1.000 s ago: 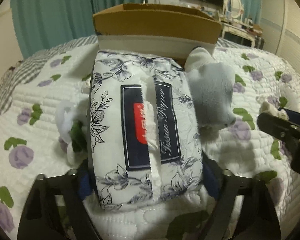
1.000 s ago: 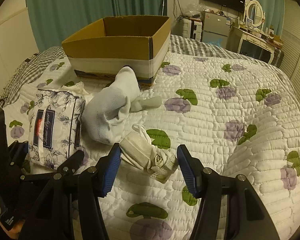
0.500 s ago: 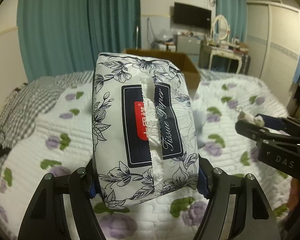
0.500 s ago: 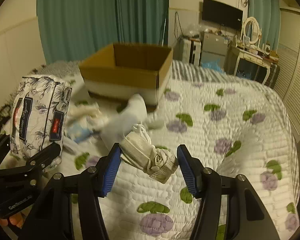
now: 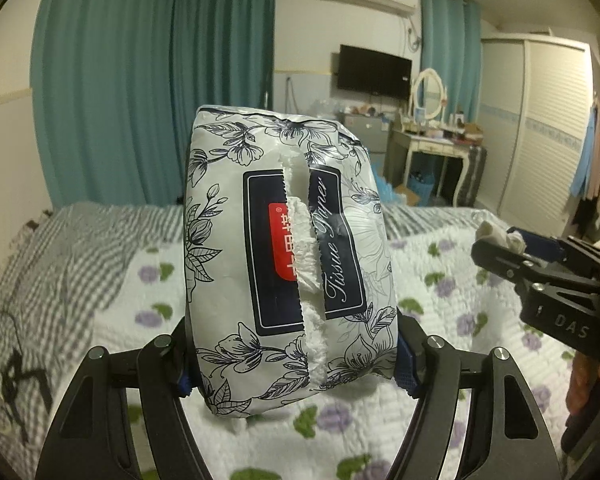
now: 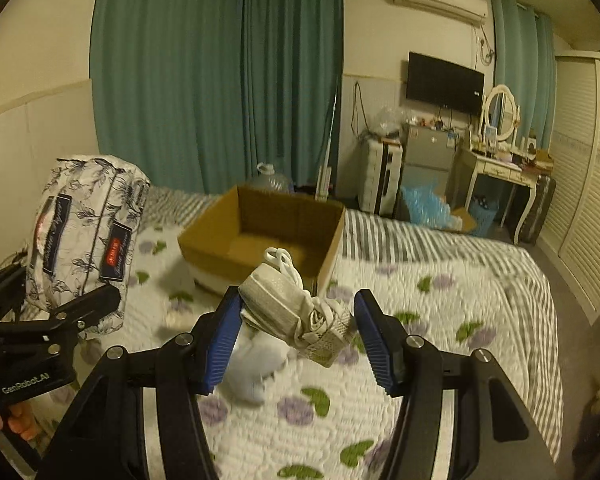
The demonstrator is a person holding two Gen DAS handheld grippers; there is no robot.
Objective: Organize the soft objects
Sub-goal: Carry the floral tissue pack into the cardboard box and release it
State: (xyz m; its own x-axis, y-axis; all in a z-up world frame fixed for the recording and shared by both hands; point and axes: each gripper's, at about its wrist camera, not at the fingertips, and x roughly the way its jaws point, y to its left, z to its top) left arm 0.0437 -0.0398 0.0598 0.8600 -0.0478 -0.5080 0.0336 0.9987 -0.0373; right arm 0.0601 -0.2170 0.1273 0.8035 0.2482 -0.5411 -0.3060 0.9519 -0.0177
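My left gripper (image 5: pixel 294 360) is shut on a floral tissue paper pack (image 5: pixel 292 264) and holds it upright above the bed. The same pack (image 6: pixel 84 232) shows at the left of the right wrist view. My right gripper (image 6: pixel 300 328) is shut on an off-white rolled cloth bundle (image 6: pixel 296 304), also lifted off the quilt. The right gripper's tip and the bundle (image 5: pixel 500 236) appear at the right of the left wrist view. An open cardboard box (image 6: pixel 260 232) sits on the bed beyond both grippers. A white sock (image 6: pixel 256 364) lies on the quilt below the bundle.
The floral quilt (image 6: pixel 440 320) covers the bed, with a striped blanket (image 6: pixel 420 236) at its far end. Past the bed stand a dressing table (image 6: pixel 500 164), a wardrobe (image 6: pixel 588 200) on the right and teal curtains (image 6: pixel 220 80). A hand (image 6: pixel 12 420) grips the left tool.
Both grippers have risen off the bed with their loads. The views now tilt up to the room, and the pack hides the box in the left wrist view.
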